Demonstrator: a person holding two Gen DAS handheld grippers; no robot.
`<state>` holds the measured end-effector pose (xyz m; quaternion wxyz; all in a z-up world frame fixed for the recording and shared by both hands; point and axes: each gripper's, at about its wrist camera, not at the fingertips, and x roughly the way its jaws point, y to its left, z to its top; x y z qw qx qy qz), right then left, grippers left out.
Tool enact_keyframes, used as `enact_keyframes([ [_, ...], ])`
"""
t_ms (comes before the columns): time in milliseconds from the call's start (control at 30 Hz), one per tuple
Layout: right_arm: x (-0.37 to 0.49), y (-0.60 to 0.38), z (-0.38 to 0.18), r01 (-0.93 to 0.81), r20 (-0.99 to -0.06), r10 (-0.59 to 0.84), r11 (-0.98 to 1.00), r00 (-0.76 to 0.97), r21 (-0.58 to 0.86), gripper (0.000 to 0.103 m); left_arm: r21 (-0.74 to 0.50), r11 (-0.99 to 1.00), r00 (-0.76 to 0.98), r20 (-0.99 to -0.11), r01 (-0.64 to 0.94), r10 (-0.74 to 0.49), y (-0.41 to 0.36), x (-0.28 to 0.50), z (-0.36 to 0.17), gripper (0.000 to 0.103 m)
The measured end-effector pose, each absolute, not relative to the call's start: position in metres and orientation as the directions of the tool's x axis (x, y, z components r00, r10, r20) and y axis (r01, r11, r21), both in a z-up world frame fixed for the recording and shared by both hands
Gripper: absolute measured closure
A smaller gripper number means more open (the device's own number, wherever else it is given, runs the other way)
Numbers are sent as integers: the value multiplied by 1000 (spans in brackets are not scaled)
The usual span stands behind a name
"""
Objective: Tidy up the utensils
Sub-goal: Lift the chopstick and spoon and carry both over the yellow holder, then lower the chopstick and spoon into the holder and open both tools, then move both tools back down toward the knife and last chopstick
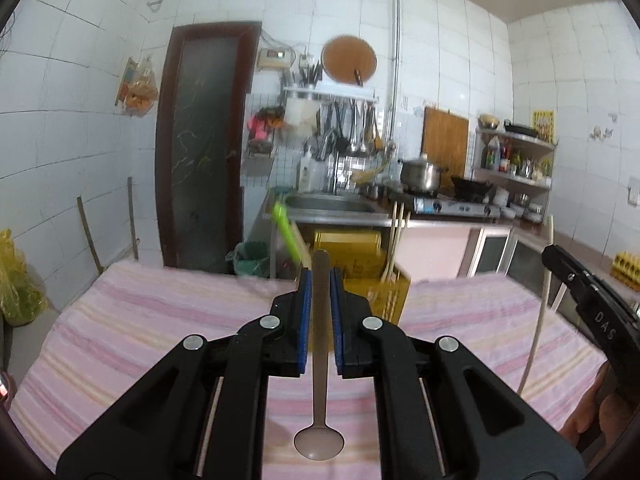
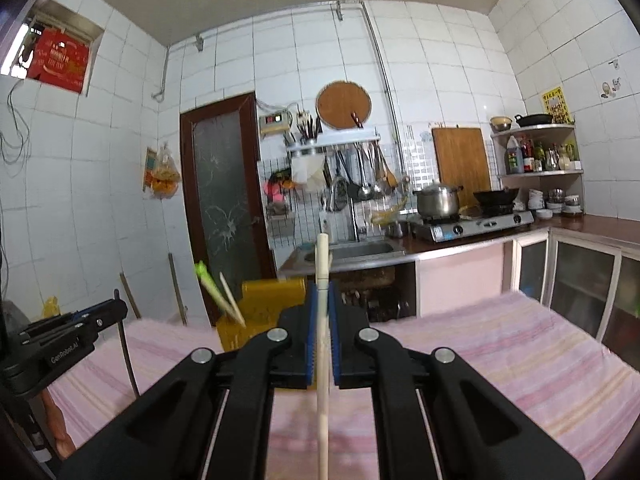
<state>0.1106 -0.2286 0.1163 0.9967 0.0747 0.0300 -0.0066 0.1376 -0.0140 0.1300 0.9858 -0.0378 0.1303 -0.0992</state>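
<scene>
My left gripper (image 1: 320, 280) is shut on a metal spoon (image 1: 320, 360), which hangs with its bowl toward the camera above the pink striped tablecloth (image 1: 140, 320). My right gripper (image 2: 323, 292) is shut on a cream chopstick (image 2: 322, 380) that runs upright between its blue pads. Behind both stands a yellow utensil basket (image 1: 360, 276) (image 2: 260, 312) on the table's far edge. It holds a green-handled utensil (image 1: 286, 232) (image 2: 208, 280) and cream chopsticks (image 1: 394, 240). The right gripper (image 1: 560, 258) shows at the right edge of the left wrist view. The left gripper (image 2: 118, 308) shows at the left edge of the right wrist view.
Beyond the table runs a kitchen counter with a sink (image 2: 360, 250), a gas stove (image 2: 472, 224), a steel pot (image 2: 436, 200) and a wok. Ladles hang on a wall rack (image 2: 360, 176). A green bin (image 1: 252, 258) stands by the dark door (image 1: 200, 148). Cabinets line the right side.
</scene>
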Motion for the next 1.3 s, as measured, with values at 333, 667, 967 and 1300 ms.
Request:
enact_keyframes([
  [333, 200, -233, 176, -14, 98, -5, 981, 995, 191, 97, -106, 973, 976, -43, 207, -212, -36, 216, 201, 95],
  [667, 298, -232, 173, -44, 161, 9, 976, 987, 212, 97, -103, 974, 976, -69, 201, -209, -57, 317, 164, 95],
  [967, 338, -222, 115, -41, 21, 38, 988, 999, 150, 97, -103, 979, 967, -171, 176, -191, -50, 339, 115, 95],
  [1300, 269, -236, 148, 44, -94, -40, 998, 995, 48, 36, -76, 988, 972, -182, 136, -148, -9, 266, 149, 5],
])
